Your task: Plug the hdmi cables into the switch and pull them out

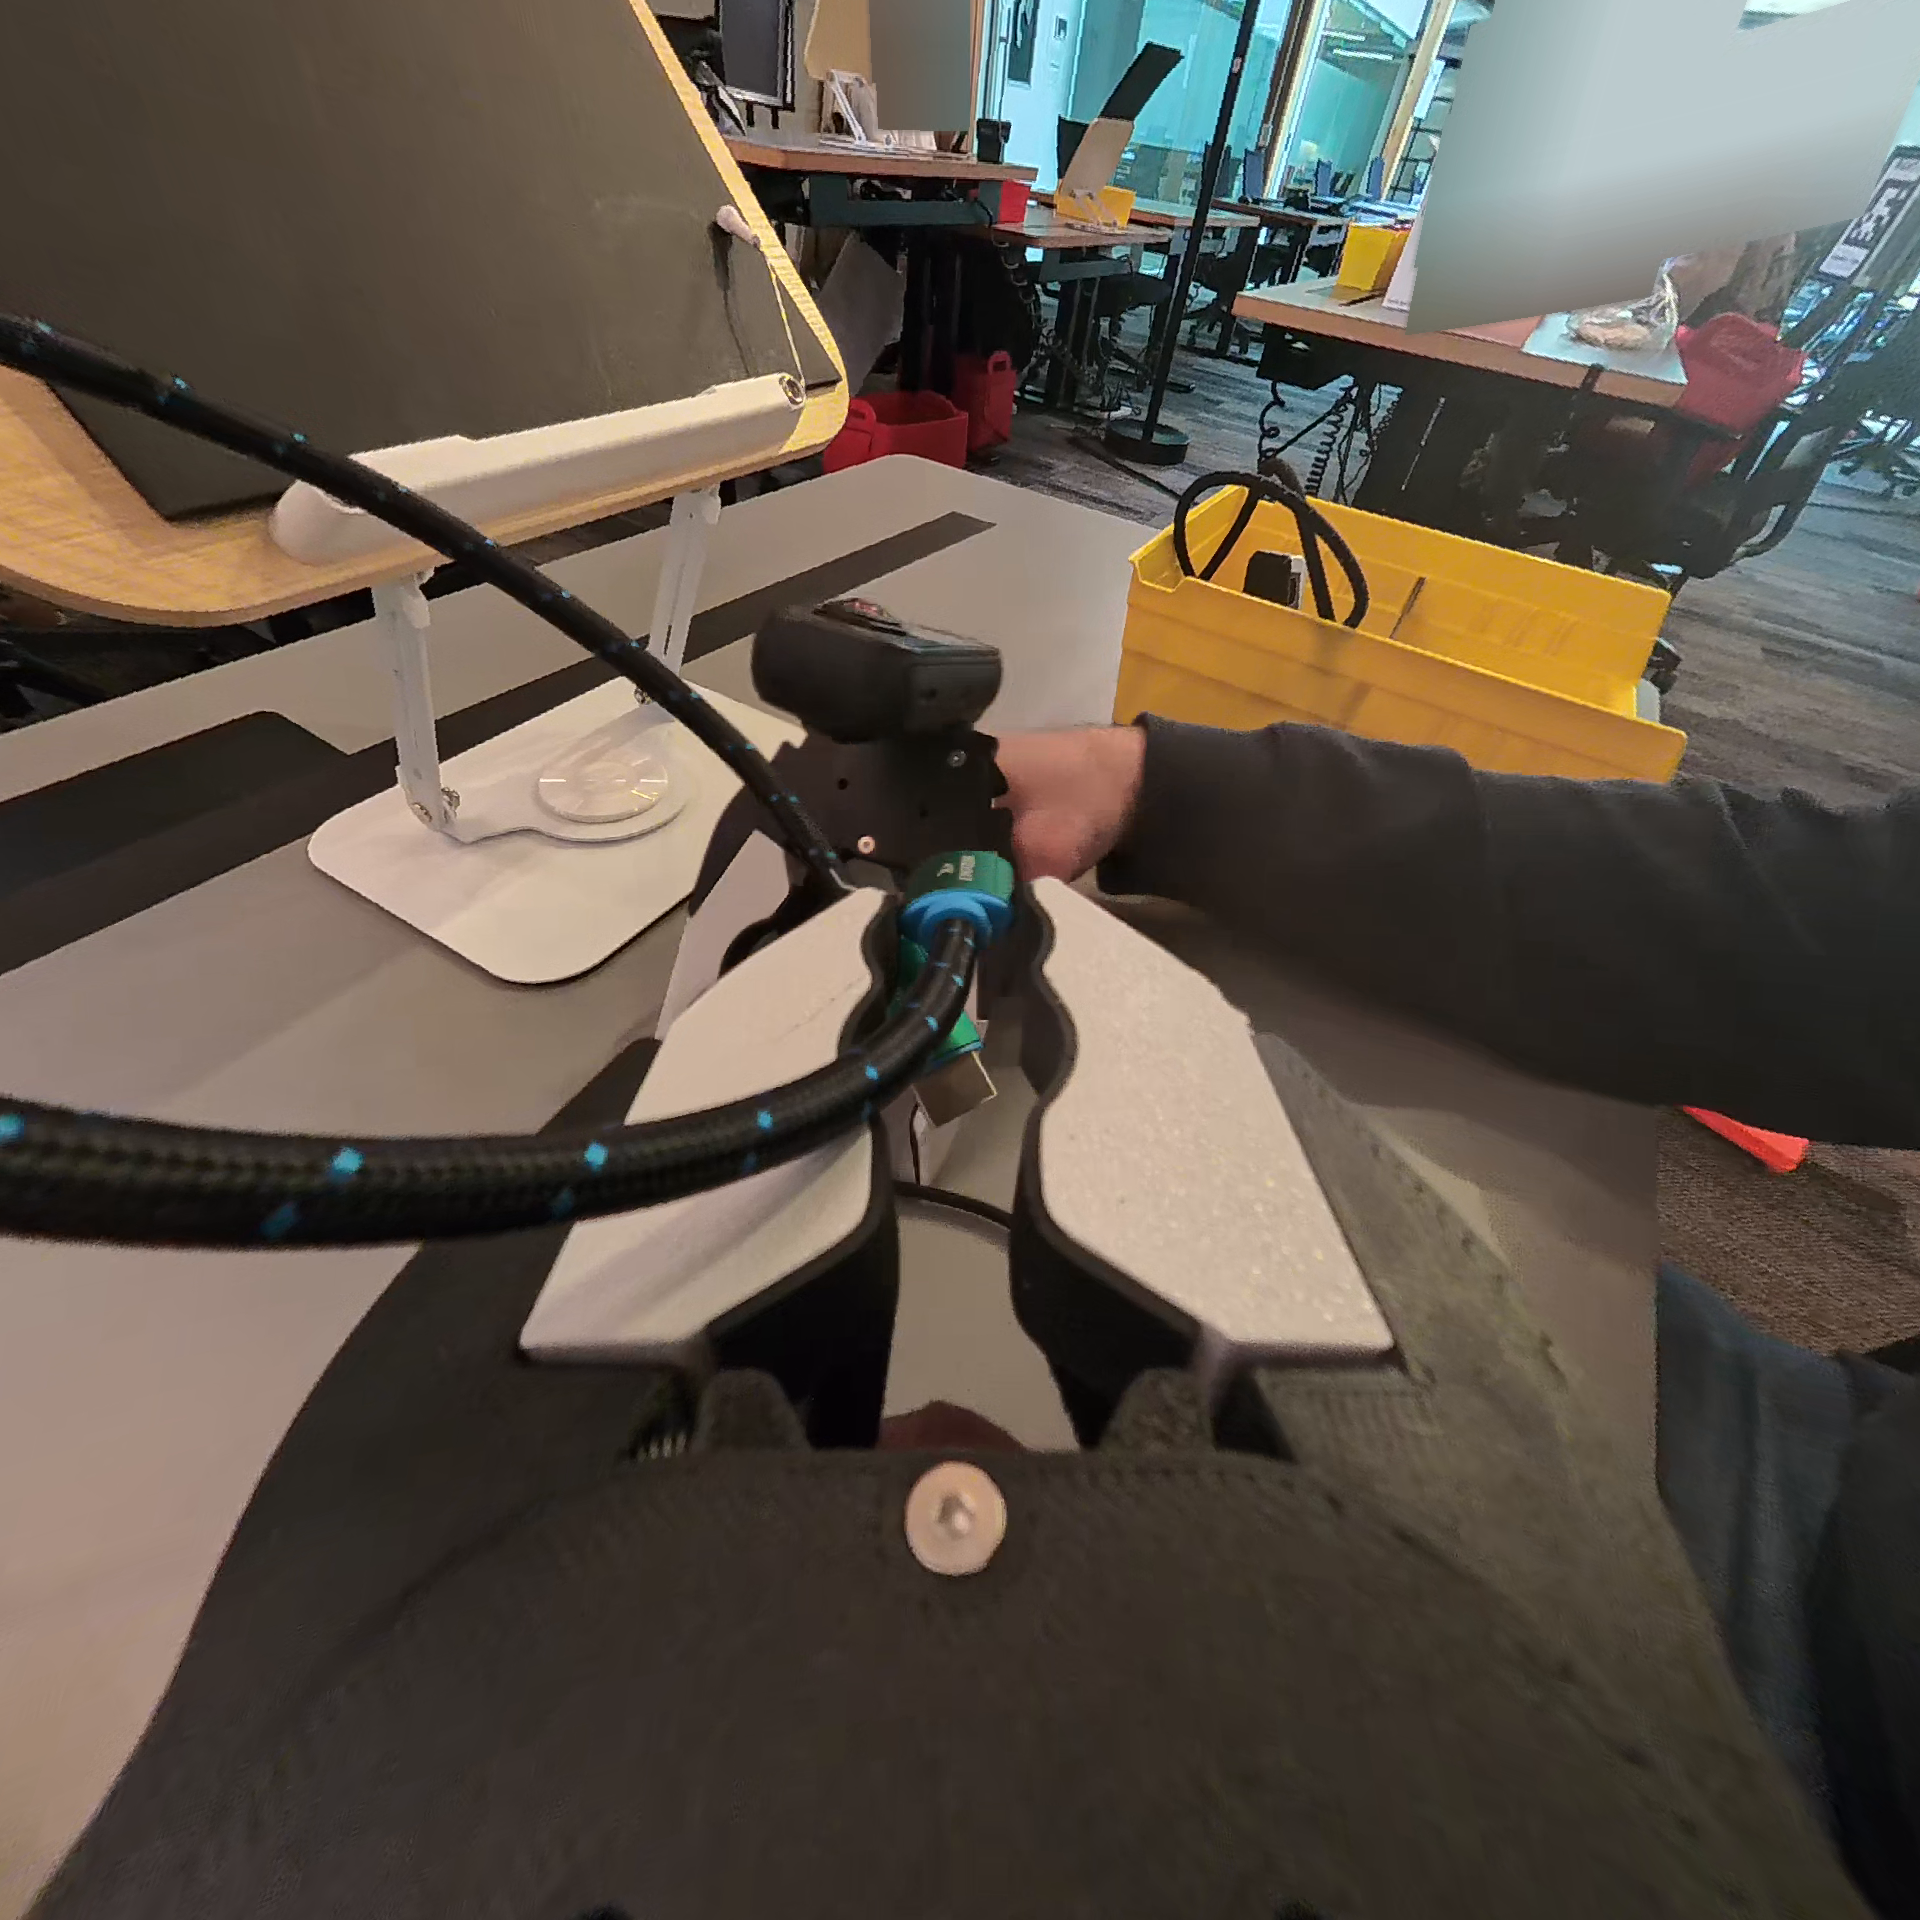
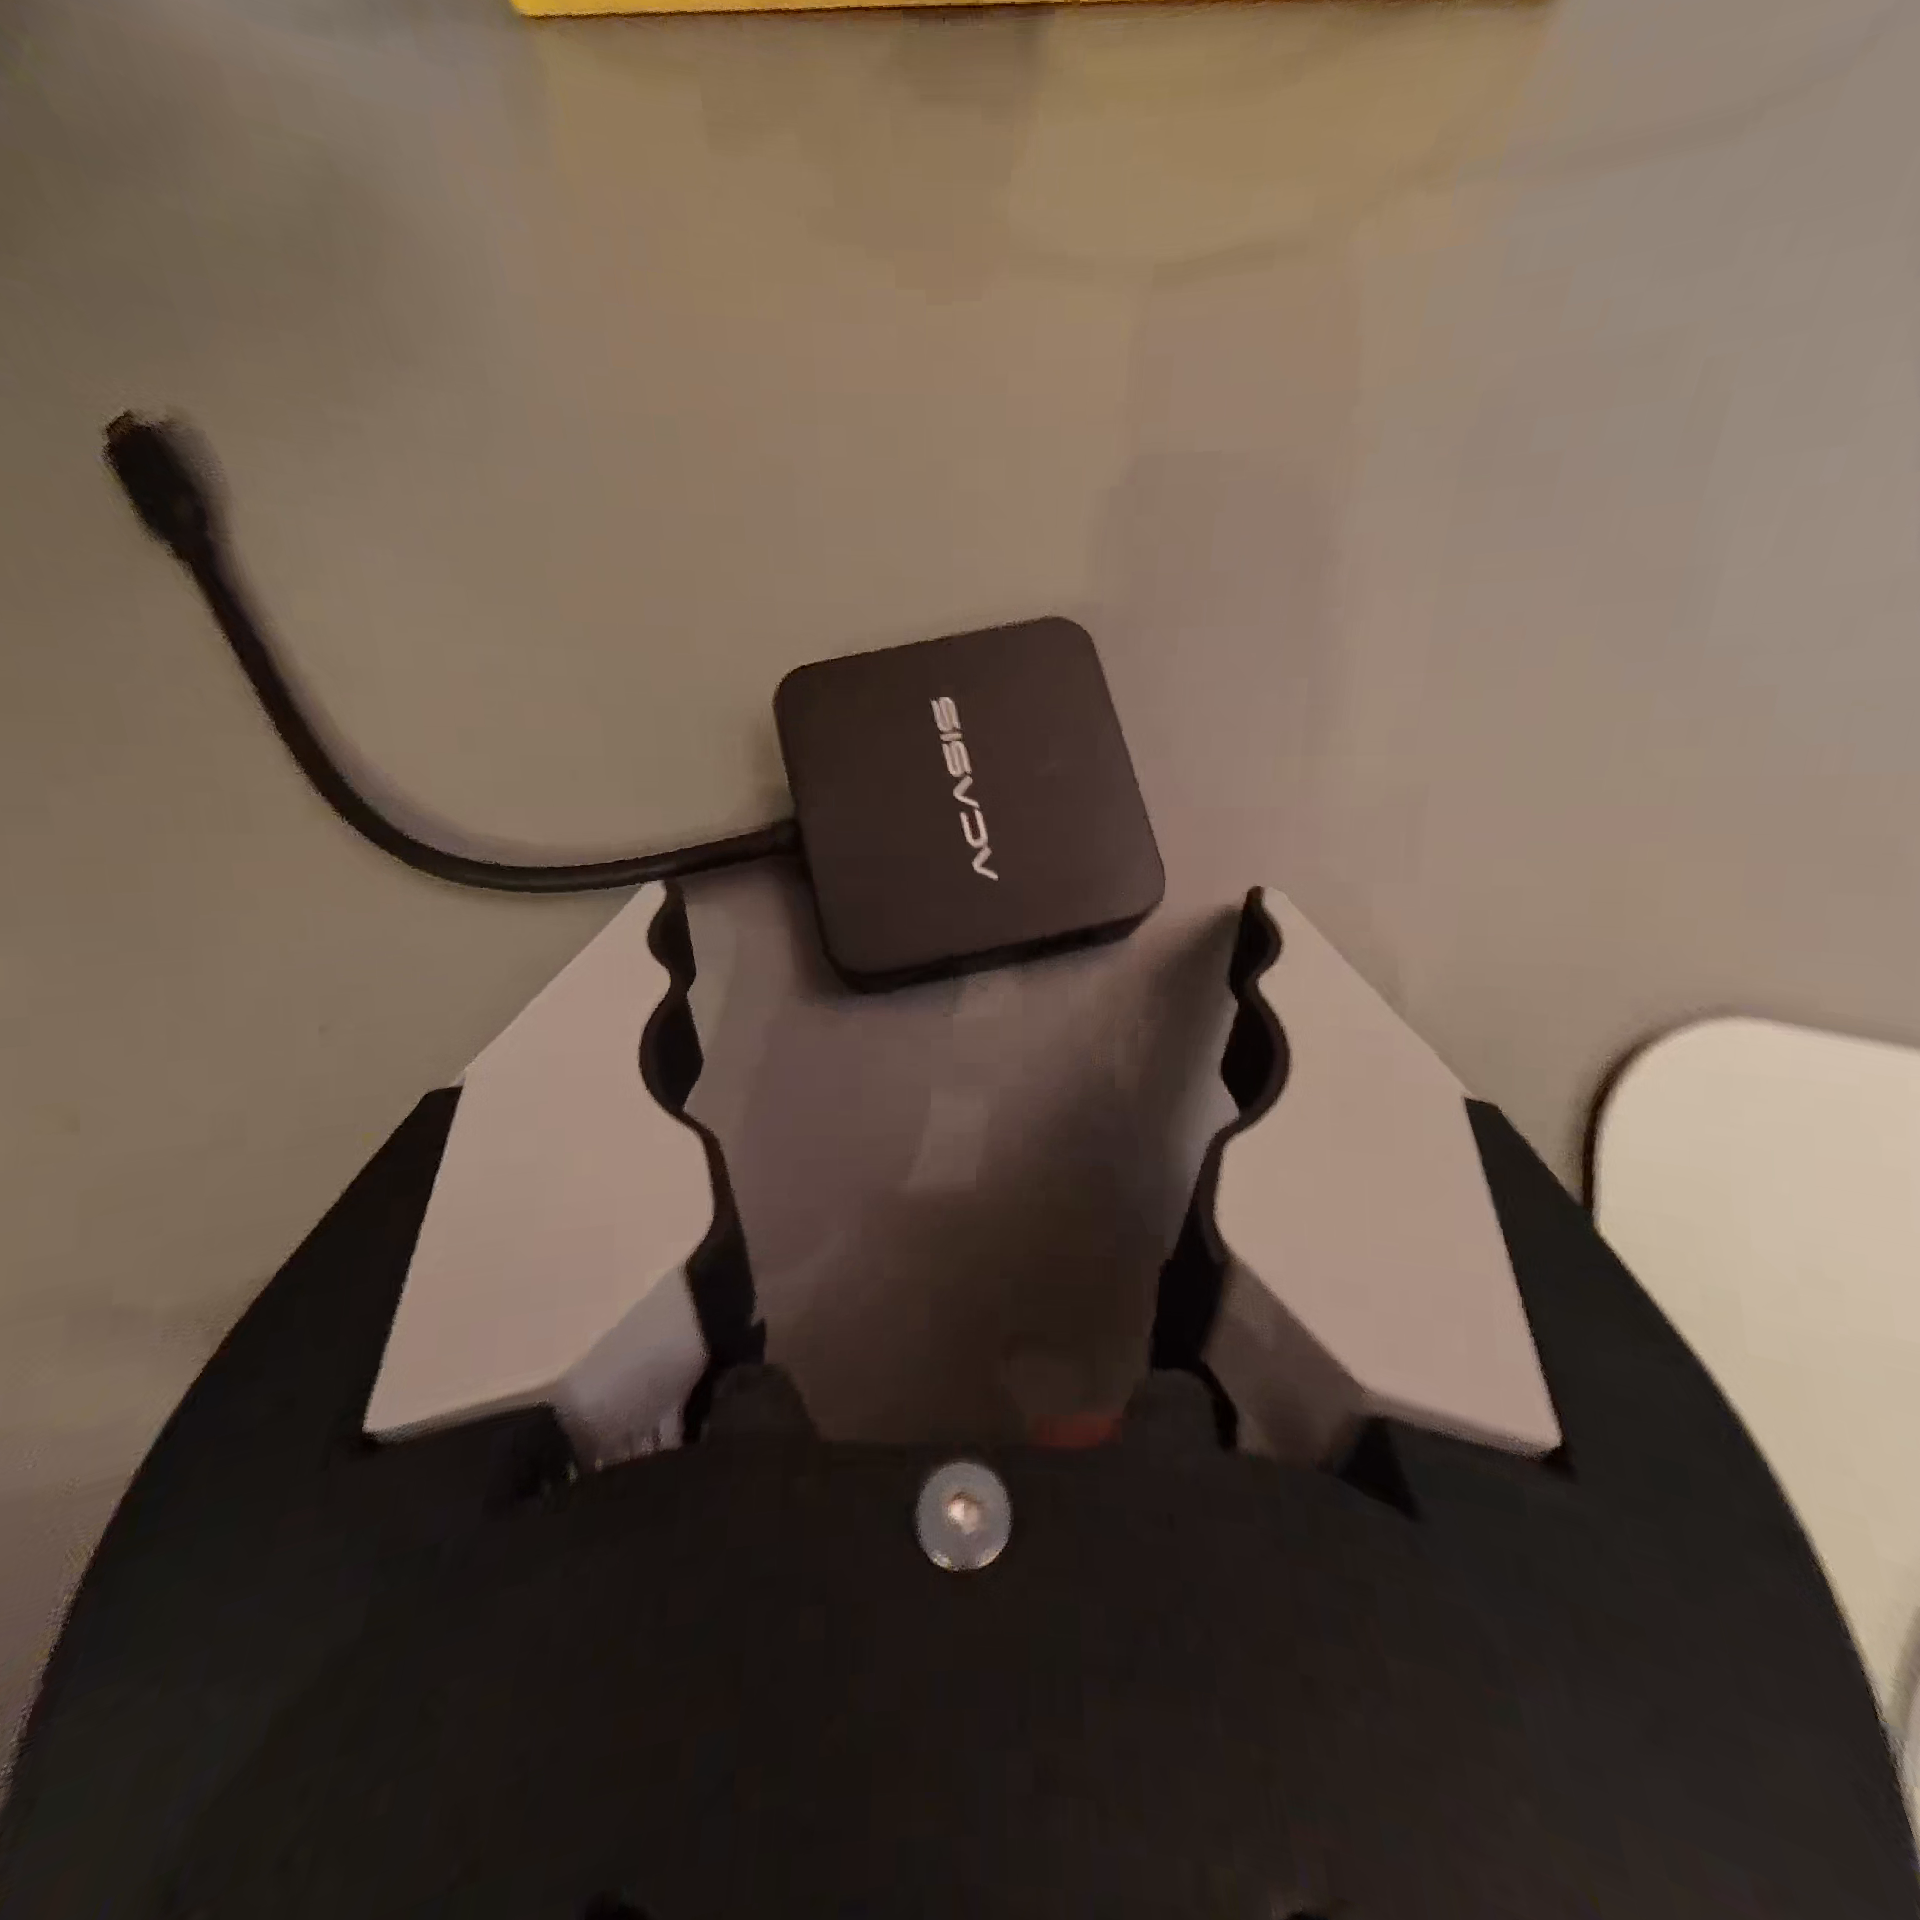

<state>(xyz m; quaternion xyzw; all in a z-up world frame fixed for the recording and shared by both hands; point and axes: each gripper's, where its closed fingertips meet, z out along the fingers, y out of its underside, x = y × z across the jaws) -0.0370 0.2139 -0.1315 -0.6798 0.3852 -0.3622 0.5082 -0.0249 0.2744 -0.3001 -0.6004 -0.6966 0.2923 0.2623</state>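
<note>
My left gripper (image 1: 956, 914) is shut on a green HDMI plug (image 1: 961, 1039) with a blue collar. The plug's metal tip (image 1: 951, 1101) points down toward the grey table. Its black braided cable (image 1: 520, 1174) with blue flecks loops off to the left. In the right wrist view my right gripper (image 2: 961, 904) is open and empty, just above the near edge of the black square switch (image 2: 966, 800). The switch lies flat on the table, and its short black lead (image 2: 312, 748) ends in a loose plug (image 2: 156, 468). The right gripper's black body (image 1: 883, 686) shows just beyond the left fingers.
A white stand (image 1: 488, 883) holding a wooden board stands at the left; its base also shows in the right wrist view (image 2: 1766, 1247). A yellow bin (image 1: 1382, 655) with cables sits at the table's far right. A dark sleeve (image 1: 1455, 883) reaches in from the right. The tips of one gripper are about 20 centimetres away from the tips of the other.
</note>
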